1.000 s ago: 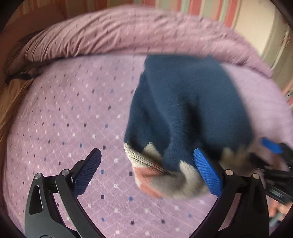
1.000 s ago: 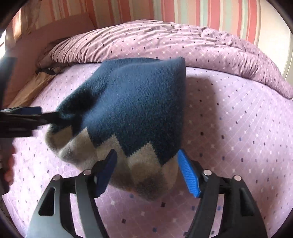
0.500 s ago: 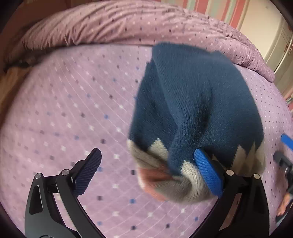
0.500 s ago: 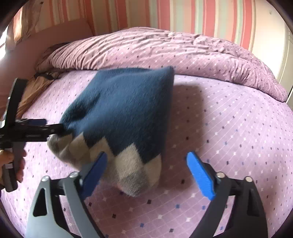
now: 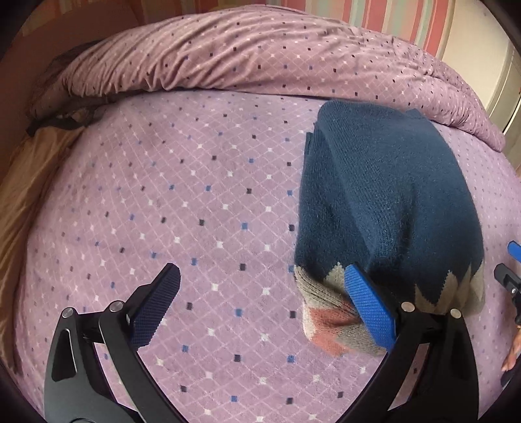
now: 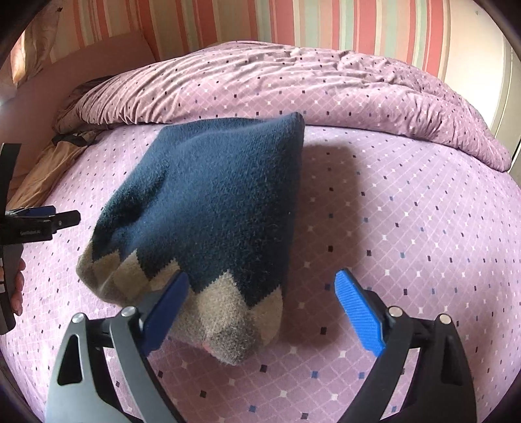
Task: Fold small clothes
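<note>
Item: navy-blue knitted garment with beige zigzag hem (image 6: 211, 208), folded, lying on a lilac bedspread with a small diamond print (image 6: 407, 227).
Left gripper (image 5: 260, 309): blue-padded fingers spread wide, holding nothing; the right-hand pad sits at the garment's hem corner.
Right gripper (image 6: 260, 312): fingers spread wide, holding nothing; the left-hand pad overlaps the hem.
Background: rumpled matching lilac duvet (image 6: 293, 81); striped wall (image 6: 325, 22).

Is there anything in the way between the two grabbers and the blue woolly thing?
No. Both the left gripper and the right gripper are open right at the sweater's zigzag hem, with only the purple bedspread around it and nothing in between.
</note>
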`<control>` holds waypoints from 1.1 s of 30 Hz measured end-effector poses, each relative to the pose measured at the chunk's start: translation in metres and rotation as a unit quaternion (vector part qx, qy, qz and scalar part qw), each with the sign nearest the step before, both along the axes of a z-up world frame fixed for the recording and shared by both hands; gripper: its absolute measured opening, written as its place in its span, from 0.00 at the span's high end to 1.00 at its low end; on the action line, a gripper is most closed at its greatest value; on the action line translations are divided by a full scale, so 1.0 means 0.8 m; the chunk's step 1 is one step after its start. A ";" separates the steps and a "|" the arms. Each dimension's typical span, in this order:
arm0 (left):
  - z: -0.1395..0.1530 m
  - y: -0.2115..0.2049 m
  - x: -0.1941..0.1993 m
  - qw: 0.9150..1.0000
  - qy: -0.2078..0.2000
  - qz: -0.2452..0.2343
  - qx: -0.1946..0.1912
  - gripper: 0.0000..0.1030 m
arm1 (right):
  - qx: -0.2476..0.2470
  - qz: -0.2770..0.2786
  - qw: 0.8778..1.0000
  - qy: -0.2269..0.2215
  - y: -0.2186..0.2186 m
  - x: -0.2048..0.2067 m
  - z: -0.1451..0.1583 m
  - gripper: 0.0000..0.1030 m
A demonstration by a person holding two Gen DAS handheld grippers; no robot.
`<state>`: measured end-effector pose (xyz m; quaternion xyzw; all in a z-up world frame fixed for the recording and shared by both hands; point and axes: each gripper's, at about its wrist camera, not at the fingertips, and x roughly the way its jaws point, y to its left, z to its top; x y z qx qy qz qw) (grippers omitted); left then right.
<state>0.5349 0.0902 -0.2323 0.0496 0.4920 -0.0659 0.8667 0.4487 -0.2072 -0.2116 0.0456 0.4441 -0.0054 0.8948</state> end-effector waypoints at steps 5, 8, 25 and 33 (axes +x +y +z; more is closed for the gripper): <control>-0.002 -0.004 0.001 1.000 -0.003 -0.014 -0.006 0.03 | 0.033 -0.007 0.999 0.008 -0.009 0.007 -0.010 0.05; -0.008 -0.004 0.005 1.000 0.006 -0.017 -0.022 0.03 | 0.075 -0.011 0.997 0.012 -0.022 0.017 -0.022 0.02; -0.040 0.004 0.032 0.998 0.025 -0.021 -0.059 0.03 | 0.328 -0.024 0.942 0.061 -0.049 0.060 -0.124 0.01; -0.057 -0.005 0.061 0.993 0.052 -0.036 -0.096 0.03 | 0.191 0.011 0.978 0.084 0.014 0.088 -0.111 0.05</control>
